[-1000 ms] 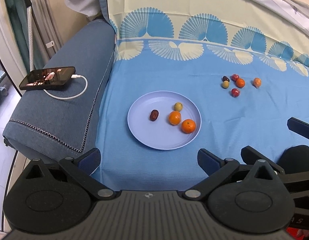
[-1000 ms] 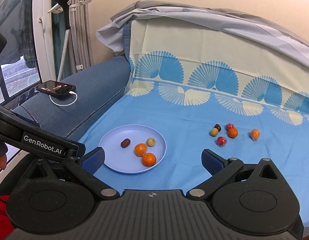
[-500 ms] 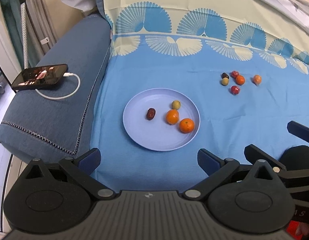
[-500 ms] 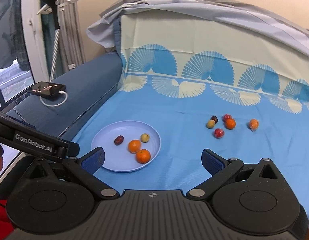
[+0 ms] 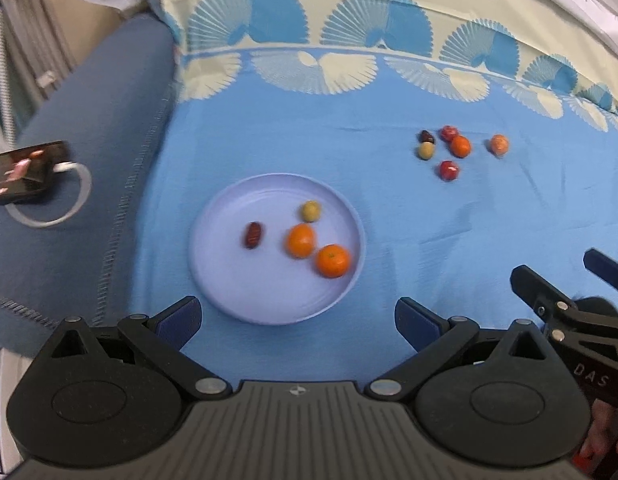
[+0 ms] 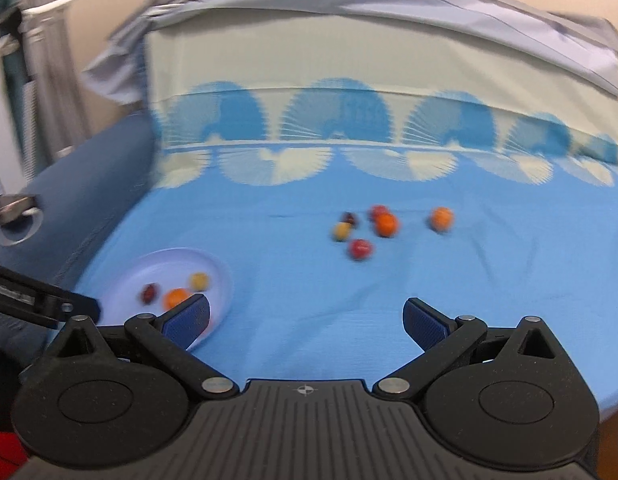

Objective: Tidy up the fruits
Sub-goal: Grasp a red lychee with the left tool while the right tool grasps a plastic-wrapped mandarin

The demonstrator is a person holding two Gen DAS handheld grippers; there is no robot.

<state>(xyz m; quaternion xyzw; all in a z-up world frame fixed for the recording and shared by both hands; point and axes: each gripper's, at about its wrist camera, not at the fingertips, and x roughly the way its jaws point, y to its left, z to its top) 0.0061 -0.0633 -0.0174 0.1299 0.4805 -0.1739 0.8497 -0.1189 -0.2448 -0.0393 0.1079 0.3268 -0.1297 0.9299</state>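
Blue sheet (image 5: 269, 128) over sofa. Plate (image 5: 225, 280) near left holds four fruits. Six loose fruits (image 6: 359, 249) far right. Left gripper (image 5: 297, 314), right gripper (image 6: 307, 318): fingers spread, empty. Advice: right gripper takes nearest red fruit, straddling it squarely, closing gently.

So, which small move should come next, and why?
Probably reach the open, empty right gripper forward to the nearest loose red fruit; six fruits lie on the sheet, four already on the plate.
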